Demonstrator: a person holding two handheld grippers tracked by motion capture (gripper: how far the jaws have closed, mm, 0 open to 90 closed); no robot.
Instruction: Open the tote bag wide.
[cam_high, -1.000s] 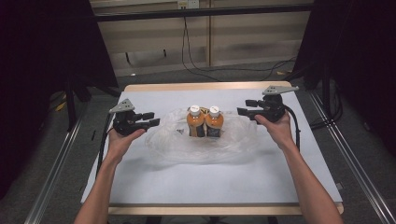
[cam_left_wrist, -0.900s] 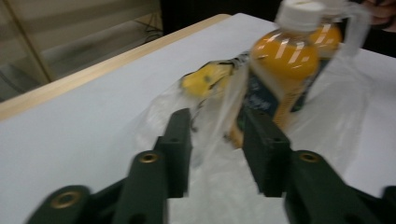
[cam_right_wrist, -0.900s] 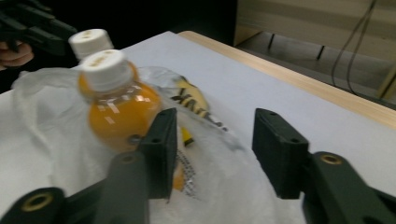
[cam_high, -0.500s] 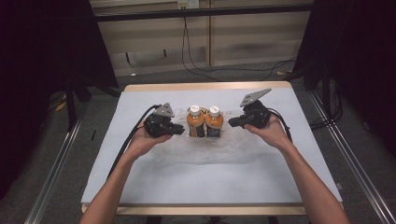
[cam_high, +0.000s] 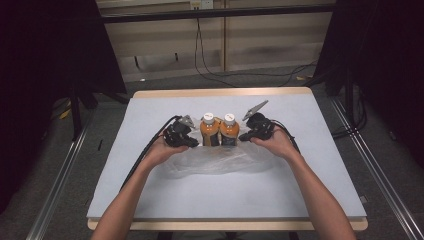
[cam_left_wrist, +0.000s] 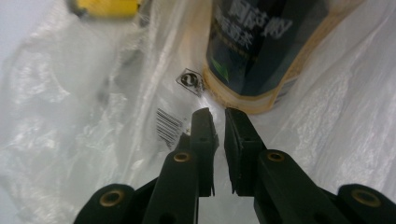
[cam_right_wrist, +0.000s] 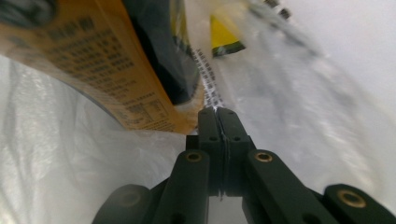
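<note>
Two orange-labelled bottles with white caps stand side by side on a crumpled clear plastic bag. My left gripper is low against the bag just left of them. Its jaws have just been closing and, in the left gripper view, the left gripper pinches the film beside a bottle's base. My right gripper sits just right of the bottles. In its own view the right gripper is shut on a fold of the bag next to the bottle.
The bag lies mid-table on a pale grey mat over a wooden tabletop. Cables trail from both grippers. Metal rails run along both sides of the table, and dark curtains hang left and right.
Both hands have moved inward and down, from beside the table's middle to the bag at the bottles' bases. Both pairs of jaws have closed onto the film.
</note>
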